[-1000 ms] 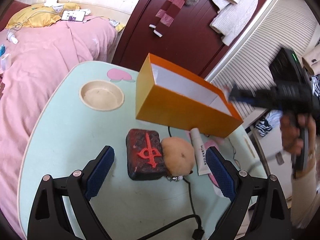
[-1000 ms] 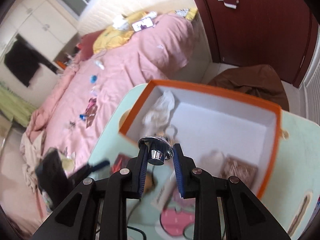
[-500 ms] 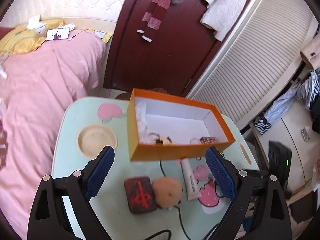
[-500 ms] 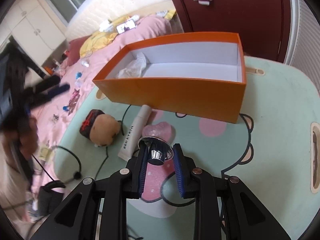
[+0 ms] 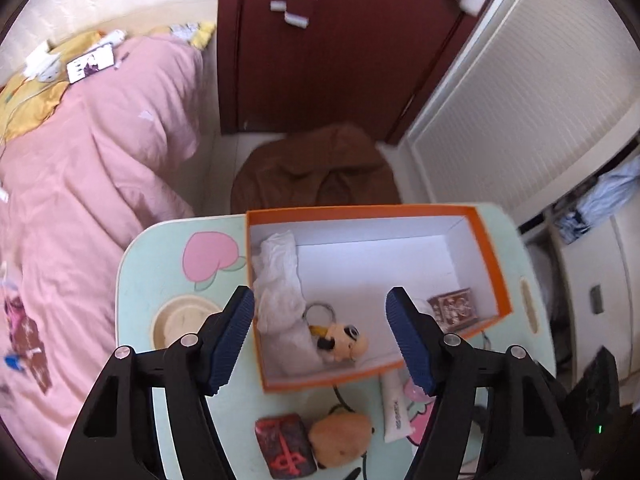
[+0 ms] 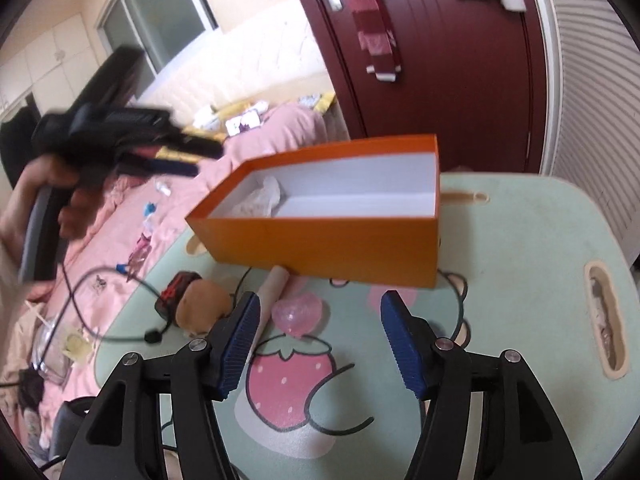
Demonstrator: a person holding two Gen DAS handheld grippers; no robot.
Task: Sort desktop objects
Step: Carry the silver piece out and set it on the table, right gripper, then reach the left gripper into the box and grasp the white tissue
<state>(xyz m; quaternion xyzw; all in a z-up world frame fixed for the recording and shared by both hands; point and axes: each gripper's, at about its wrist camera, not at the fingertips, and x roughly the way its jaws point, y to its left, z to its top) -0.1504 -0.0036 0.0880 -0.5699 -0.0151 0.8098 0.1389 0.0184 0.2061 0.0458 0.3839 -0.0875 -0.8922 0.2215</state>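
Observation:
The orange box (image 5: 492, 264) stands on the mint table (image 6: 520, 240). It holds white tissue (image 5: 280, 276), a plush keyring (image 5: 344, 340) and a small brown patterned box (image 5: 452, 308). My left gripper (image 5: 319, 304) hangs above the box pointing down, its jaws closing with nothing pressed between them. In the right wrist view it (image 6: 192, 158) appears blurred at upper left, held by a hand. My right gripper (image 6: 319, 320) is low over the table in front of the orange box (image 6: 328, 240), jaws opening and empty. Just ahead lie a pink heart (image 6: 298, 312) and a white tube (image 6: 272, 292).
A red-and-black block (image 5: 286, 446), a brown plush (image 5: 340, 436) and a black cable (image 6: 104, 280) lie on the table's near left side. A round recess (image 5: 180, 320) sits left of the box. A pink bed (image 5: 80, 200) borders the table; a brown cushion (image 5: 316, 168) lies behind it.
My left gripper rose, swung over the box and tilted down, its jaws narrower. My right gripper sank to the table and opened; the silver knob it held is no longer between its jaws.

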